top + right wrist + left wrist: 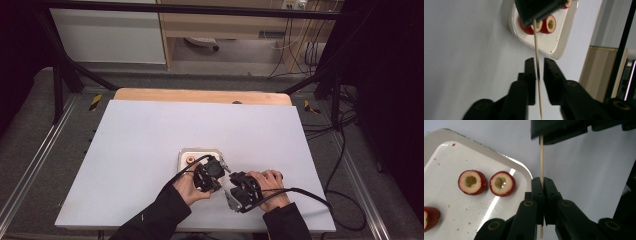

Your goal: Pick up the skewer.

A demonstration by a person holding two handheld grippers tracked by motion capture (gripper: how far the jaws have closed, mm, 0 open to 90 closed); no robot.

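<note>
A person seated at a white table [150,150] works with a two-jaw gripper in each hand, both held close together near the table's front edge, just in front of a small white tray [186,153]. The left gripper [542,185] has its black jaws pressed together on a thin wooden skewer [541,157], pinching it so that the stick runs straight up between the pads and a short end pokes out below them. In the left gripper view the skewer's far end meets the underside of the other gripper's black body at the top of the picture. The right gripper [538,65] has its jaws slightly spread, with the same skewer [537,55] passing through the gap between them; the pads stand just beside the stick without pressing on it, and the pointed tip reaches down past the jaws. In the right gripper view the skewer leads up to the left gripper, which hangs over the tray [554,46]. On the tray [454,157] lie cored red fruit halves [502,183], cut faces up, each showing pale flesh and a hollowed centre; two sit side by side near the tray's rounded corner and part of a third lies at the edge of the left gripper view. Small crumbs and red flecks dot the tray's surface. Seen from the high view, the left hand [186,186] and right hand [270,187] rest low over the table, dark sleeves coming in from the bottom, black cables trailing from both grippers.
</note>
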